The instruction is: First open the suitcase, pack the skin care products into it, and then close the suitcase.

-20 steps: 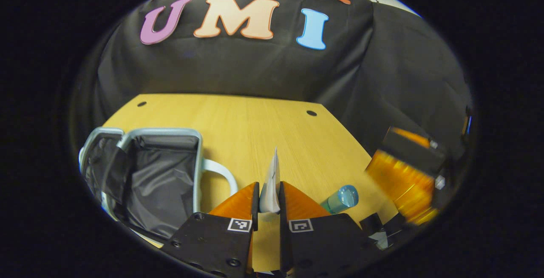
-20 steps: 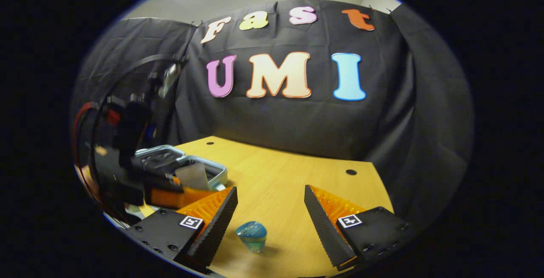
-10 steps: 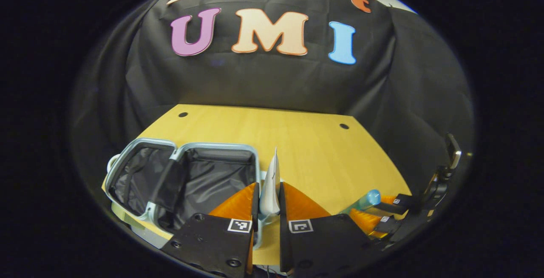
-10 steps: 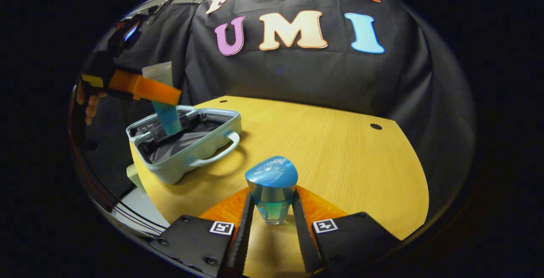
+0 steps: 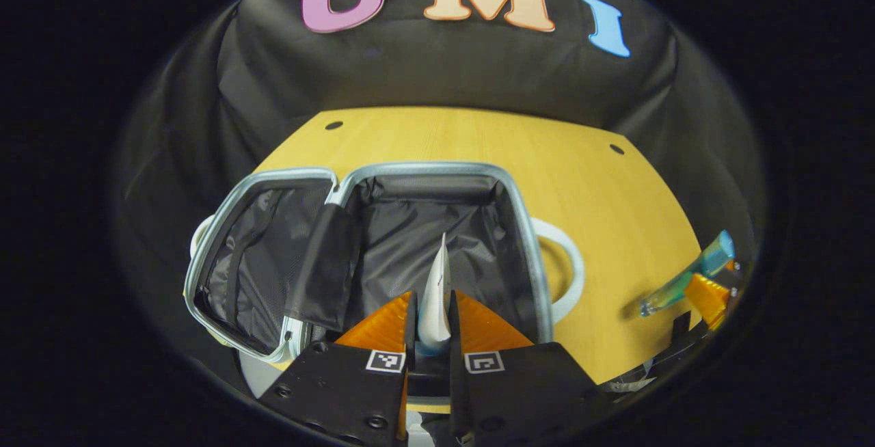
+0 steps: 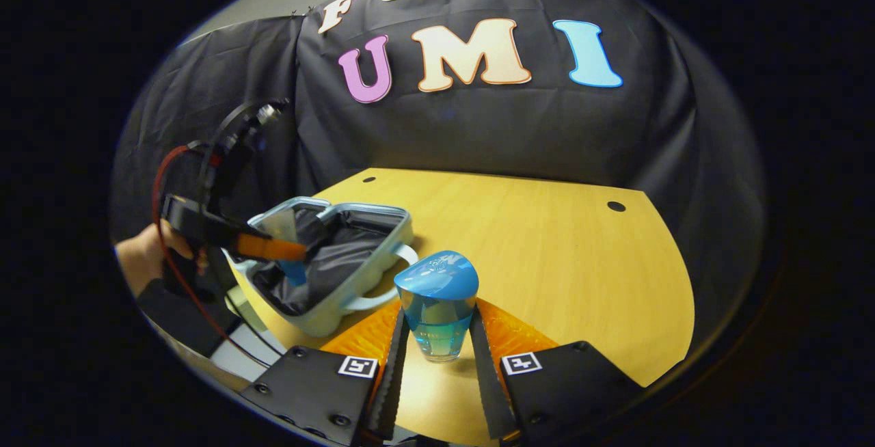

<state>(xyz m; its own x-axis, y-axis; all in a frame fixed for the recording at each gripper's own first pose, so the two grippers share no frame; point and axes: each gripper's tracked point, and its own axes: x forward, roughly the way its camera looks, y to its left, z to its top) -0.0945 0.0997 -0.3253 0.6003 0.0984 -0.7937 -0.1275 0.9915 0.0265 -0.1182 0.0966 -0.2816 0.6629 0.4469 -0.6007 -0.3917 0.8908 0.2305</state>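
Left gripper view: we had left gripper (image 5: 431,327) clamped on tube (image 5: 435,290), hanging over open suitcase (image 5: 540,276) so it could drop straight in. Right gripper (image 6: 437,358) pinched bottle (image 6: 437,310), lifted beside suitcase handle, likely next for packing.

Wooden table (image 6: 547,249) with two holes

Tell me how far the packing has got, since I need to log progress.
Done: the suitcase lies open on the table, lining bare. In hand: the left gripper holds a white tube over the open half, and the right gripper grips a blue-capped bottle above the table. Left: put both in, then close the lid.
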